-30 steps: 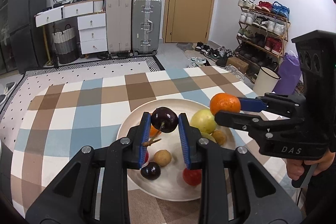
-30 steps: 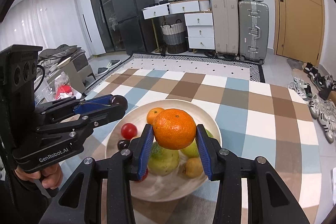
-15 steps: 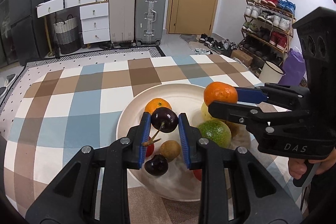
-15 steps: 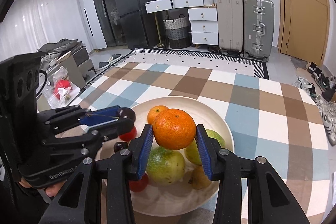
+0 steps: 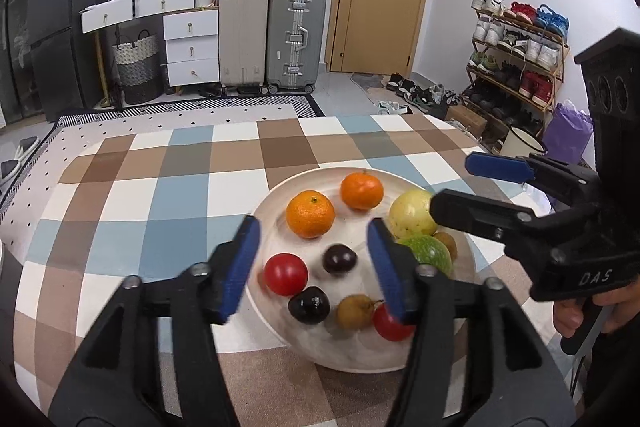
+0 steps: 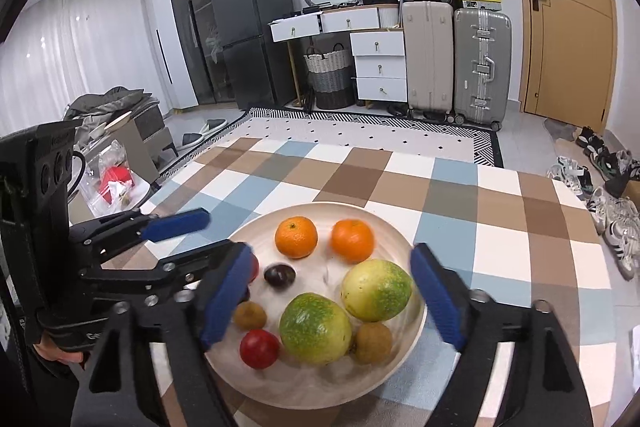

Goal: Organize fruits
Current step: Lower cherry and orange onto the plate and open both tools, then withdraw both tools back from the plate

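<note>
Both our grippers hang with fingers spread wide and nothing between them — the left gripper (image 5: 312, 259) low in the middle of its own frame, the right gripper (image 6: 332, 291) likewise in its frame. Every fruit sits in the pale plate (image 6: 304, 391) on the checked tablecloth (image 6: 352, 171): two oranges (image 6: 296, 237) side by side at the far rim. A dark cherry (image 6: 280, 275) lies left of centre, with two green-yellow fruits (image 6: 315, 327) at lower centre and a red tomato (image 6: 259, 348) beside them.
</note>
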{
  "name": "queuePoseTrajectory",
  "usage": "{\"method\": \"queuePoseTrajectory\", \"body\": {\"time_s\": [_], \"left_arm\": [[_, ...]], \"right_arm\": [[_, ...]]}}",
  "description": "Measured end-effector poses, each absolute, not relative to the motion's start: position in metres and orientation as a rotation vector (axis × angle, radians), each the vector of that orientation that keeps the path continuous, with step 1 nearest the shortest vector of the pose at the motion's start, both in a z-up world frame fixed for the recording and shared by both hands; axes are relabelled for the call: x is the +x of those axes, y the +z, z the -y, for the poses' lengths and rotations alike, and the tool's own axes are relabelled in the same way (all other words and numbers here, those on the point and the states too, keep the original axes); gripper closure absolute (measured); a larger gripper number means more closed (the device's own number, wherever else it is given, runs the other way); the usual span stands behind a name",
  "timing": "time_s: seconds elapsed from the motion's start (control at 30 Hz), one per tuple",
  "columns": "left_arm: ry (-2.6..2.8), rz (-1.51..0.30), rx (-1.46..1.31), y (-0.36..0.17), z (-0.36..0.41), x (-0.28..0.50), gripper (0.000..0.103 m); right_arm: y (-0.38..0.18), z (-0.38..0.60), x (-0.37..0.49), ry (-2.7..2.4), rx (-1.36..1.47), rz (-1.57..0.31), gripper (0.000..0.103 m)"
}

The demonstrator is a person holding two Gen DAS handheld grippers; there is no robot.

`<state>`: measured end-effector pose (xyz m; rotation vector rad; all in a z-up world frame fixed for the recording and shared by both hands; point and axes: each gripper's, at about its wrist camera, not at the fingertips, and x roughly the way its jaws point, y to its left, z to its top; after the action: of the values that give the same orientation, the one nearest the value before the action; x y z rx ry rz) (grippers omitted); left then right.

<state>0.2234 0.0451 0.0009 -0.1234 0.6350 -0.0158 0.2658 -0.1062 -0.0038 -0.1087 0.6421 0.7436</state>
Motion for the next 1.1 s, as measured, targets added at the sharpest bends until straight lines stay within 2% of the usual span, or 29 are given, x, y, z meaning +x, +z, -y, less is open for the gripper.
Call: {"method": "queuePoseTrajectory", "body": {"time_s": [0.07, 0.2, 0.23, 0.27, 1.1], "left_arm": [[0.006, -0.625, -0.114, 0.005, -0.046, 0.219, 0.024], [0.010, -0.608, -0.103, 0.011, -0.046, 0.203, 0.012], [0.015, -0.606, -0.101, 0.011, -0.045, 0.198, 0.004], [0.019, -0.594, -0.100, 0.012, -0.045, 0.192, 0.001], [0.069, -0.512, -0.099, 0.006, -0.023, 0.091, 0.001]], "right_arm": [[-0.003, 0.109, 0.263, 0.737, -0.107, -0.642, 0.010], [-0.004, 0.117, 0.256, 0.731, -0.101, -0.653, 0.001], [-0.005, 0.119, 0.254, 0.724, -0.104, -0.652, 0.001], [-0.005, 0.121, 0.252, 0.718, -0.108, -0.652, 0.001], [-0.022, 0.175, 0.164, 0.752, -0.059, -0.555, 0.000]]}}
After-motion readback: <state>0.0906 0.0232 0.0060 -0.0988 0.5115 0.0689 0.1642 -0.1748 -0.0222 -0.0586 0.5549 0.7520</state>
